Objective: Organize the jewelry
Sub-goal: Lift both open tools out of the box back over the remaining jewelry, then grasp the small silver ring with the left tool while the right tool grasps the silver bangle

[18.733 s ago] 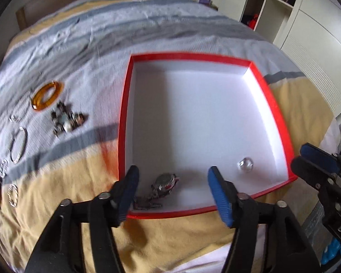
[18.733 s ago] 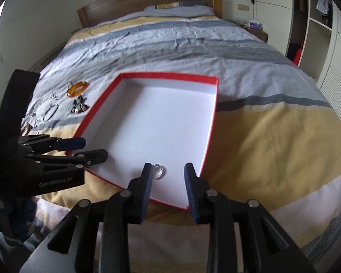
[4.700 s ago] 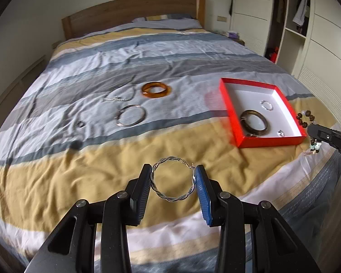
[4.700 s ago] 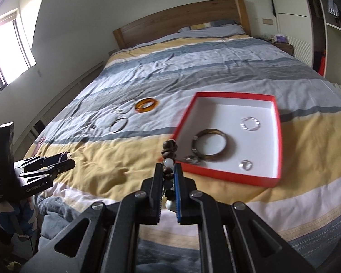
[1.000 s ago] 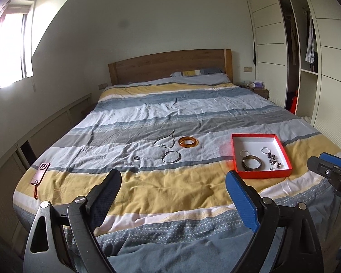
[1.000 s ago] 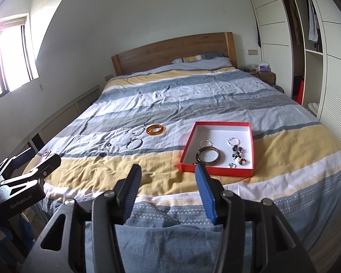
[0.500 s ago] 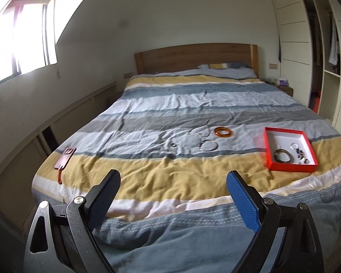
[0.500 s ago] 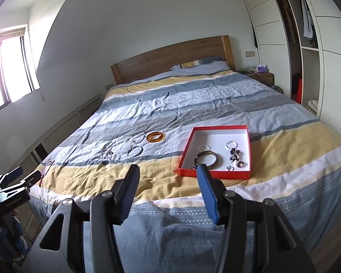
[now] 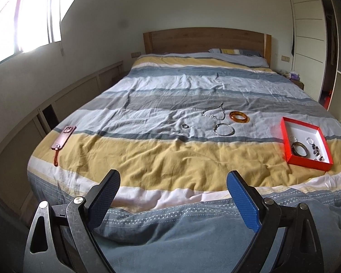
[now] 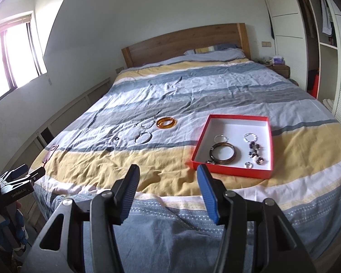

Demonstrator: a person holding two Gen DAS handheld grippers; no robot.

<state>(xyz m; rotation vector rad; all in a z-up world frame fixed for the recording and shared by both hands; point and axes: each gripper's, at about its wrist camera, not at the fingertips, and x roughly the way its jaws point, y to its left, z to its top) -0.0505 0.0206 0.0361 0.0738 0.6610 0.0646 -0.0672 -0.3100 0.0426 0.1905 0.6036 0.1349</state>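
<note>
Left tool point(image 10: 22, 173) only in right view

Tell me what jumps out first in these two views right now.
The red box near the foot of the striped bed draws the eye, with a dark bangle and beaded bracelet lying inside. Left of it on the cover sit an amber bangle, a silver hoop and a chain. Both grippers' jaws stand open and empty.

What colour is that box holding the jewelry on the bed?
The box is red outside with a white inside, clearest from the right wrist view.
</note>
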